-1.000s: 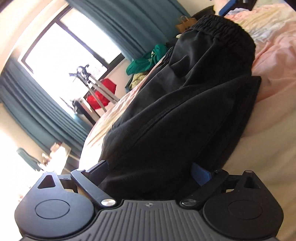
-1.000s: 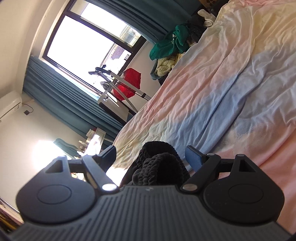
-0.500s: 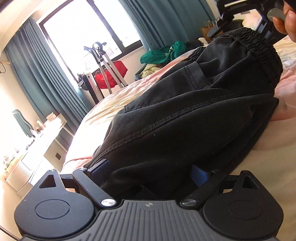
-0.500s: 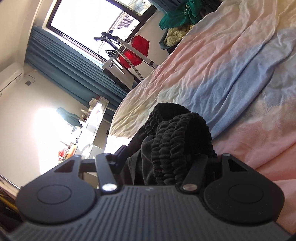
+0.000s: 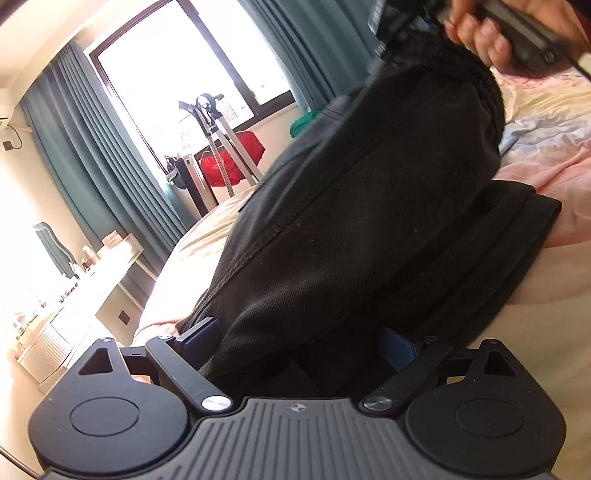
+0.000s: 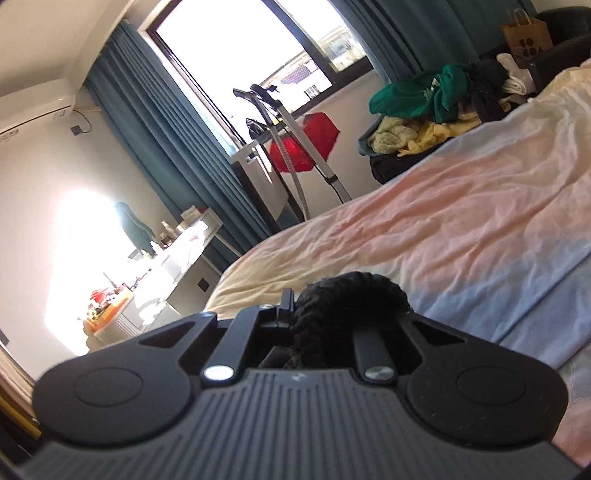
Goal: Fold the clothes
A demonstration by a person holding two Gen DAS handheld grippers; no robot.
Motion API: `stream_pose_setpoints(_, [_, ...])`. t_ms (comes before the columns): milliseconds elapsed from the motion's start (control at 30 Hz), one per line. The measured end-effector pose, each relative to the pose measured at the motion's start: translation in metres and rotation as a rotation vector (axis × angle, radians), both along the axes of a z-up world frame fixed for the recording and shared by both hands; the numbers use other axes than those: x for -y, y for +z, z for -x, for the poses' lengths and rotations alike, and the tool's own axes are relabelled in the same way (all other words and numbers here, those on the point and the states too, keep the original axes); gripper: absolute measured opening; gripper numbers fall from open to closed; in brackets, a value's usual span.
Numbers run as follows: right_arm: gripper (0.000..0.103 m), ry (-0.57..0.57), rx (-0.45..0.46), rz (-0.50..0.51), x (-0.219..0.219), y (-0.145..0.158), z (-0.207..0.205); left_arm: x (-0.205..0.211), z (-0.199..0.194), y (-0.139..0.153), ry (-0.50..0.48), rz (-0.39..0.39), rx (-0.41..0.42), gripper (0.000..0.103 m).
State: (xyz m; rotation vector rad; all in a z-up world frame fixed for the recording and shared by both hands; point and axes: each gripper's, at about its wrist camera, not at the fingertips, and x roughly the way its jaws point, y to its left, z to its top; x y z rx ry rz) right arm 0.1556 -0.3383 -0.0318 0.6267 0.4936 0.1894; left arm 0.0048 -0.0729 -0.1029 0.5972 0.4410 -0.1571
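Left gripper (image 5: 299, 343): pinched on a bunch of black trousers (image 5: 369, 229); the fingertips are buried in the cloth and only their blue pads are partly seen.
Right gripper (image 6: 343, 314): pressed together on the gathered elastic waistband (image 6: 351, 291) of the trousers; the right finger is hidden behind the cloth.
Trousers: held up at both ends above the bed, with a folded lower part lying on the sheet (image 5: 554, 310); in the left wrist view the cloth fills most of the frame and blocks much of the bed.
Hand (image 5: 491, 29): seen at the top edge of the left wrist view, cut off by the frame, gripping the handle of the other gripper.
Bed: covered by a wrinkled sheet in pink, yellow and pale blue bands.
Heap of clothes (image 6: 424, 107): green, yellow and dark pieces piled beyond the bed's far side; what they lie on cannot be made out.
Paper bag (image 6: 526, 35): stood behind the heap; its contents are not seen.
Room: teal curtains (image 6: 155, 140) hung beside a bright window (image 6: 236, 48); a desk (image 6: 177, 258) is washed out by glare.
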Motion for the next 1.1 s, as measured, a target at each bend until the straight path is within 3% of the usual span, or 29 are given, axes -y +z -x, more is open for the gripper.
stream_pose_setpoints(100, [0.013, -0.001, -0.240, -0.027, 0.021, -0.074, -0.020, -0.002, -0.006, 0.005, 0.001, 0.033, -0.013, 0.094])
stream_pose_setpoints(167, [0.013, 0.017, -0.296, -0.091, 0.031, -0.094, -0.024, -0.003, -0.008, 0.008, 0.003, 0.044, -0.013, 0.094])
stream_pose_setpoints(267, [0.013, 0.016, -0.260, -0.163, 0.035, -0.091, -0.018, -0.009, -0.013, 0.011, 0.012, 0.077, -0.029, 0.094])
stream_pose_setpoints(567, [0.014, -0.053, -0.184, -0.133, 0.022, -0.057, 0.009, -0.019, -0.016, 0.016, 0.035, 0.143, -0.037, 0.094])
stream_pose_setpoints(700, [0.026, -0.110, -0.131, -0.182, 0.018, -0.040, 0.041, -0.023, -0.010, 0.016, 0.037, 0.150, -0.031, 0.094])
stream_pose_setpoints(767, [0.044, -0.162, -0.108, -0.191, 0.017, -0.034, 0.057, -0.024, -0.006, 0.015, 0.042, 0.145, -0.022, 0.094])
stream_pose_setpoints(833, [0.079, -0.220, -0.088, -0.165, 0.015, -0.028, 0.073, -0.027, -0.004, 0.016, 0.050, 0.154, -0.021, 0.095])
stream_pose_setpoints(867, [0.084, -0.243, -0.078, -0.148, 0.014, -0.026, 0.081, -0.028, -0.003, 0.017, 0.054, 0.159, -0.020, 0.095])
stream_pose_setpoints(1100, [0.086, -0.231, -0.080, -0.036, -0.001, -0.023, 0.119, -0.035, 0.006, 0.024, 0.080, 0.204, -0.027, 0.093])
